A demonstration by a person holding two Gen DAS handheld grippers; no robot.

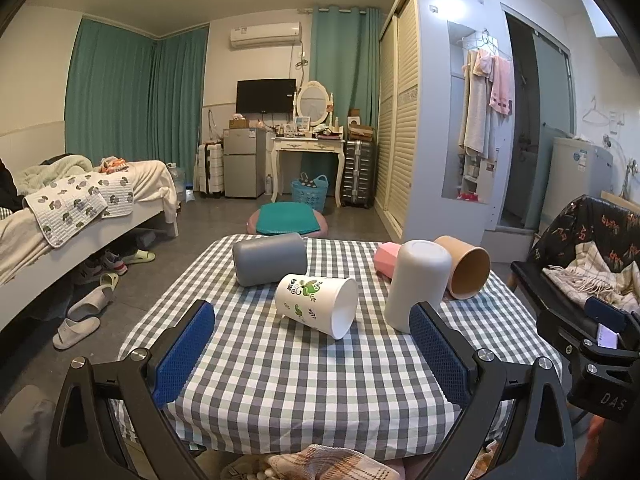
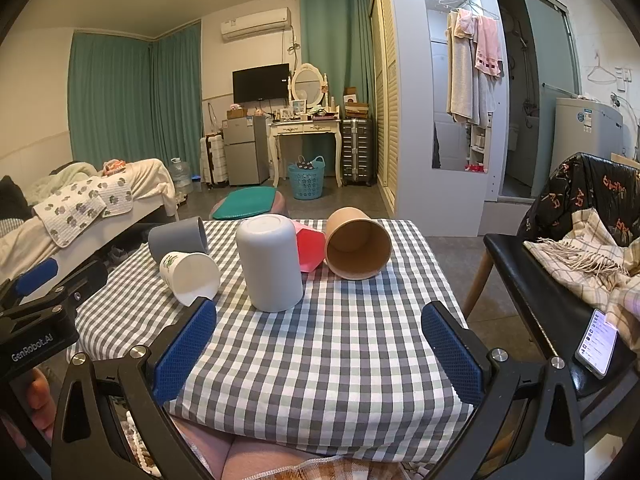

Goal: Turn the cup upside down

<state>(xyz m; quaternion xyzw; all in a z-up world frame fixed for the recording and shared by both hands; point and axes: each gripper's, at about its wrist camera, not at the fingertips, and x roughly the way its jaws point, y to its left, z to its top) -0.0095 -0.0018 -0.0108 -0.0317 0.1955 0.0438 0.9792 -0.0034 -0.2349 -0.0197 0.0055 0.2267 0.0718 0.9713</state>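
Left wrist view: left gripper (image 1: 312, 320) spread, holding nothing. 5 cups on the checked table (image 1: 312, 392): light cup (image 1: 418, 284) upside down; grey (image 1: 270, 258), leaf-printed (image 1: 316, 304), pink (image 1: 386, 258) and brown (image 1: 466, 266) cups lie sideways.

Right wrist view: right gripper (image 2: 318, 326) spread, holding nothing; only here, 1 phone (image 2: 597, 343) on the chair.

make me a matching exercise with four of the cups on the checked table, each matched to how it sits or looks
Things:
1. white cup
2. brown paper cup
3. leaf-print cup
4. dark grey cup

States:
a. on its side, farthest left
b. standing upside down
c. on its side, green pattern on white
d. on its side, farthest right, mouth toward the camera

Pairs: 1-b, 2-d, 3-c, 4-a
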